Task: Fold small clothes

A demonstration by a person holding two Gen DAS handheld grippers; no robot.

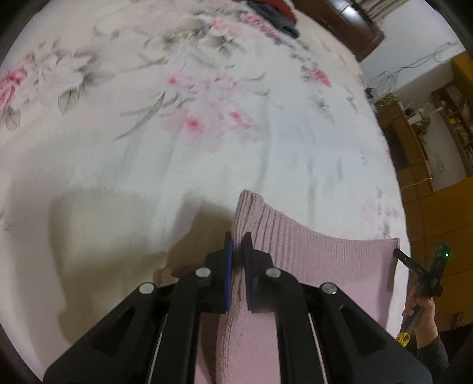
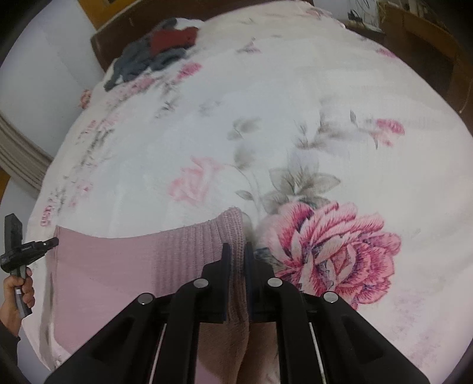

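A pink knit garment [image 1: 310,257] with a ribbed hem is held stretched above a floral bedspread [image 1: 177,133]. My left gripper [image 1: 238,239] is shut on the garment's left hem corner. In the left wrist view the right gripper [image 1: 397,252] shows at the far right, pinching the other corner. In the right wrist view my right gripper [image 2: 238,249] is shut on the ribbed right corner of the garment [image 2: 133,265]. The left gripper [image 2: 54,241] appears at the left edge, held by a hand [image 2: 17,288], its tip at the cloth's far corner.
A heap of dark grey and red clothes [image 2: 153,56] lies at the far end of the bedspread [image 2: 295,118]. A dark wooden headboard [image 1: 348,26] stands behind it. Yellow-brown shelves [image 1: 437,141] line the room's right side beyond the bed edge.
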